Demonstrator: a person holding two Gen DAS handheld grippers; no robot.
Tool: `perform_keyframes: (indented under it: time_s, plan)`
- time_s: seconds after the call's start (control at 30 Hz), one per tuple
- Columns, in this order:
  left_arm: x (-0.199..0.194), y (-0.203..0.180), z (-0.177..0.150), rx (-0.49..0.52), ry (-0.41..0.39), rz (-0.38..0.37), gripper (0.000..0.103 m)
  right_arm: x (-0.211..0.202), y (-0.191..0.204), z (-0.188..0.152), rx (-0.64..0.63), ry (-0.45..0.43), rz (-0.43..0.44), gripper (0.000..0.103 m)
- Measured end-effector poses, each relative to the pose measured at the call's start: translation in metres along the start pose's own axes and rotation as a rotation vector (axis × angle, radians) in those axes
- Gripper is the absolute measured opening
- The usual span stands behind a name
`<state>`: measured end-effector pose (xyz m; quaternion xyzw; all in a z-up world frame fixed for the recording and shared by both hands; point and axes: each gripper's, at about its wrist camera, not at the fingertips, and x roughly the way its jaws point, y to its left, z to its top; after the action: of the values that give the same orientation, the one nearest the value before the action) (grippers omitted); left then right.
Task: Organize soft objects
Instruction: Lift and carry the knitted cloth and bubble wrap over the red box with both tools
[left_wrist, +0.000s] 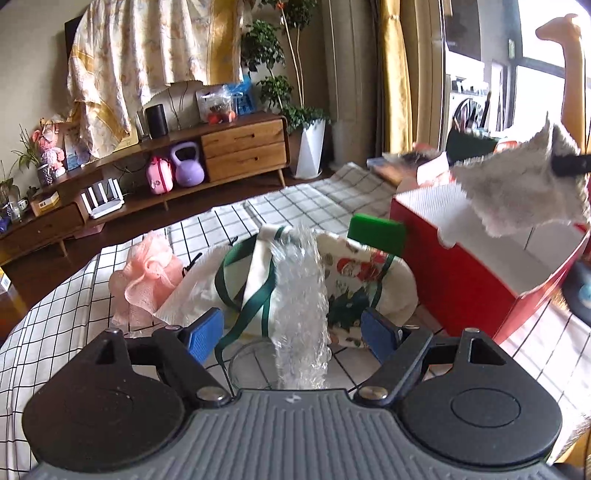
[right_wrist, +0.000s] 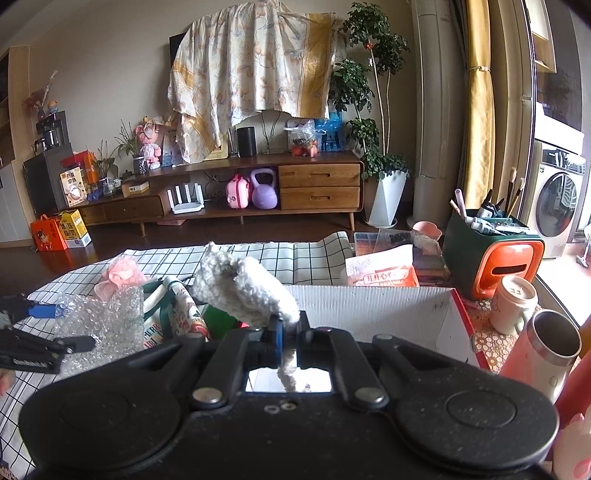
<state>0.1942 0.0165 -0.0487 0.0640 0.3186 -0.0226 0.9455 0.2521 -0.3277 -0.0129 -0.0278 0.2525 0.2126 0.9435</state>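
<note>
the left gripper (left_wrist: 291, 334) gapes wide around a bubble wrap sheet (left_wrist: 301, 295), while the right gripper (right_wrist: 290, 328) pinches a fluffy white cloth (right_wrist: 245, 286) over the red box (right_wrist: 373, 310).

Against the far wall, a long wooden TV cabinet (right_wrist: 229, 184) holding a purple kettlebell (right_wrist: 264, 194), pink case (right_wrist: 237, 196) and white router (right_wrist: 186, 199). Beside it, a potted plant (right_wrist: 386, 177); nearer right, a green-and-orange brush holder (right_wrist: 491, 251), white mug (right_wrist: 515, 304) and steel tumbler (right_wrist: 543, 350).

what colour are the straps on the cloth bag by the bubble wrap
Dark green straps on a cream cloth bag with a Christmas print. The left wrist view shows them best.
</note>
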Motion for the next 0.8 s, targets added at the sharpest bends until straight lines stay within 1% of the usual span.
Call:
perform_keyframes:
  time_s: [0.13,0.2,0.27,0.33,0.37,0.4,0.43,0.47,0.5,0.53,0.6,0.67,0.7,0.8]
  plan:
    - [0.014,-0.018,-0.005,0.1,0.004,0.053,0.082,0.002,-0.001,-0.001,0.004,0.007,-0.003,0.005]
    - [0.019,-0.023,-0.005,0.118,0.006,0.057,0.081,0.004,-0.002,-0.002,0.005,0.014,-0.004,0.005]
    - [0.023,-0.024,-0.005,0.115,0.008,0.057,0.072,0.006,-0.002,-0.004,0.004,0.023,-0.006,0.005]
    - [0.028,-0.024,-0.004,0.113,0.022,0.07,0.049,0.009,-0.002,-0.006,0.006,0.032,-0.007,0.005]
    - [0.03,-0.024,-0.003,0.109,0.027,0.072,0.043,0.011,-0.003,-0.006,0.007,0.037,-0.008,0.005]
    - [0.031,-0.023,-0.003,0.104,0.03,0.07,0.036,0.012,-0.003,-0.007,0.009,0.041,-0.009,0.005]
    - [0.031,-0.022,-0.003,0.098,0.031,0.069,0.033,0.013,-0.004,-0.009,0.01,0.044,-0.009,0.005]
    - [0.032,-0.021,-0.002,0.089,0.03,0.068,0.033,0.013,-0.004,-0.009,0.011,0.045,-0.01,0.005]
    - [0.031,-0.02,-0.002,0.082,0.025,0.066,0.029,0.013,-0.004,-0.01,0.012,0.047,-0.01,0.005]
    - [0.03,-0.019,-0.002,0.079,0.021,0.067,0.022,0.013,-0.004,-0.011,0.014,0.049,-0.01,0.005]
    - [0.03,-0.017,0.0,0.068,0.022,0.07,0.017,0.014,-0.006,-0.012,0.016,0.052,-0.01,0.005]
    - [0.028,-0.014,0.002,0.051,0.021,0.051,0.011,0.014,-0.007,-0.013,0.019,0.056,-0.012,0.005]
    - [0.027,-0.013,0.004,0.046,0.018,0.045,0.009,0.014,-0.008,-0.014,0.022,0.058,-0.013,0.005]
    - [0.021,-0.01,0.007,0.043,0.003,0.03,0.006,0.014,-0.01,-0.016,0.026,0.064,-0.018,0.005]
